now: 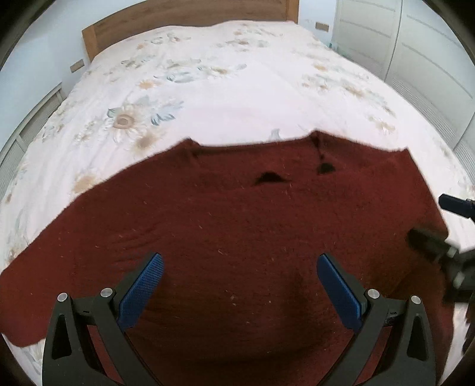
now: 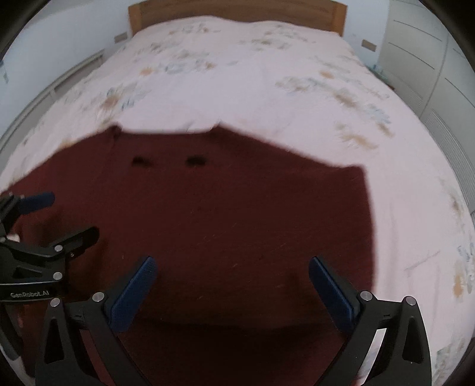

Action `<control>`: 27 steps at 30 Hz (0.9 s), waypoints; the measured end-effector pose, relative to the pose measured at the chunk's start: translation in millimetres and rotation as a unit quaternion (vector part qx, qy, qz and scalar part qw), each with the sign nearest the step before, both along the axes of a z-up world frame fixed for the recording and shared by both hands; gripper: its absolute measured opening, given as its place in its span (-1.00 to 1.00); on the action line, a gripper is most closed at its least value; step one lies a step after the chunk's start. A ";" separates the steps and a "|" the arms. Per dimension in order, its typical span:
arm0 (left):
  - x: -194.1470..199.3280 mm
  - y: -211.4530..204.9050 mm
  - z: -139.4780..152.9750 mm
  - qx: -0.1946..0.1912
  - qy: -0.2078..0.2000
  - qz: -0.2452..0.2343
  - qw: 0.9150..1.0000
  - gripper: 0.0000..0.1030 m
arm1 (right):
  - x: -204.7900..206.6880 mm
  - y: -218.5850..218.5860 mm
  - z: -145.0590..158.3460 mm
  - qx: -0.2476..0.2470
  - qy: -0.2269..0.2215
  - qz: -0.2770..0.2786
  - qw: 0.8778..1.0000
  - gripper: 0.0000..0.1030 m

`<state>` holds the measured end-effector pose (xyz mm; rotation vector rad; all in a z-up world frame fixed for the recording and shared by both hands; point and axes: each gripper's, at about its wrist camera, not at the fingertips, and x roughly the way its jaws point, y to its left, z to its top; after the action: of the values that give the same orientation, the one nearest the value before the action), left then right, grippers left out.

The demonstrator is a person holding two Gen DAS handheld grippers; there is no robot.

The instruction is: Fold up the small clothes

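Sweater (image 1: 237, 222), dark red knit, spread flat across the near part of the bed (image 1: 207, 98), neck edge toward the wooden headboard (image 1: 178, 17), 2 small dark marks just below the neck. Left gripper (image 1: 240, 259) hovering over the lower body of the knit, jaws spread wide, nothing between the blue pads (image 1: 142, 291). Right gripper (image 2: 232, 261) likewise wide apart and holding nothing, poised above the garment's right half, near its straight right edge. Probably at the start of a fold, with no grip taken yet. To do it well: lower each gripper to an edge rather than the middle, slide 1 finger under the fabric and close on a single layer near the hem or a sleeve; lift only enough to clear the cover, carry both holds across together at the same pace to keep the crease straight, and lay the edge down squarely before letting go. Beware of thick, fuzzy knit bunching between the pads and of pinching the floral cover along with it. Readable writing: only "GenRobot.AI" (image 2: 29, 294) in pale letters on the black body of the left gripper, seen from the right wrist view; no tag or brand visible on the sweater.
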<state>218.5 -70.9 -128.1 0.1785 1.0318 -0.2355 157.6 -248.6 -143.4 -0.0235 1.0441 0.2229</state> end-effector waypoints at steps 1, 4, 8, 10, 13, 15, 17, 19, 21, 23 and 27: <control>0.7 -1.8 -7.3 0.008 0.006 -0.001 1.000 0.98 | -1.4 3.3 -7.2 -0.007 0.002 0.001 1.000 0.99; 1.7 3.0 -25.8 0.029 0.023 -0.002 0.999 0.98 | -0.4 0.5 -28.4 -0.033 0.012 -0.004 0.999 0.99; 0.7 27.6 -40.0 0.030 0.036 0.009 0.999 0.99 | -0.6 -30.7 -35.3 -0.023 0.011 -0.026 0.999 0.99; 1.3 40.8 -40.7 0.025 0.036 0.014 0.999 0.99 | -0.3 -46.0 -34.0 -0.015 0.011 -0.030 0.999 0.98; 3.1 55.5 -42.4 0.023 0.038 0.016 0.999 0.99 | -2.5 -53.6 -32.6 -0.007 0.011 -0.022 1.000 0.98; 5.3 62.5 -43.3 0.017 0.041 0.022 0.999 0.99 | -4.0 -51.9 -33.1 -0.018 0.009 -0.017 1.000 0.98; 6.8 68.6 -44.6 0.011 0.042 0.027 0.999 0.99 | -5.0 -49.5 -36.9 -0.023 0.013 -0.015 1.000 0.98; 7.5 70.5 -47.4 0.007 0.041 0.027 0.999 0.99 | -3.6 -48.3 -43.6 -0.018 0.019 -0.020 0.999 0.99; 6.8 70.1 -49.8 0.009 0.035 0.027 0.999 0.99 | -3.1 -48.0 -48.0 -0.008 0.018 -0.029 0.999 0.99; 4.3 67.1 -52.3 0.011 0.026 0.029 0.999 0.99 | -4.6 -45.9 -49.9 -0.009 0.012 -0.035 0.999 0.99; 0.4 68.1 -55.5 0.009 0.018 0.032 0.999 0.99 | -7.8 -41.5 -50.5 -0.015 0.001 -0.038 0.999 0.99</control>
<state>218.8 -2.8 -183.6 0.1579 1.0736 -0.1716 149.8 -290.2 -193.9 -0.0107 1.0479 0.1382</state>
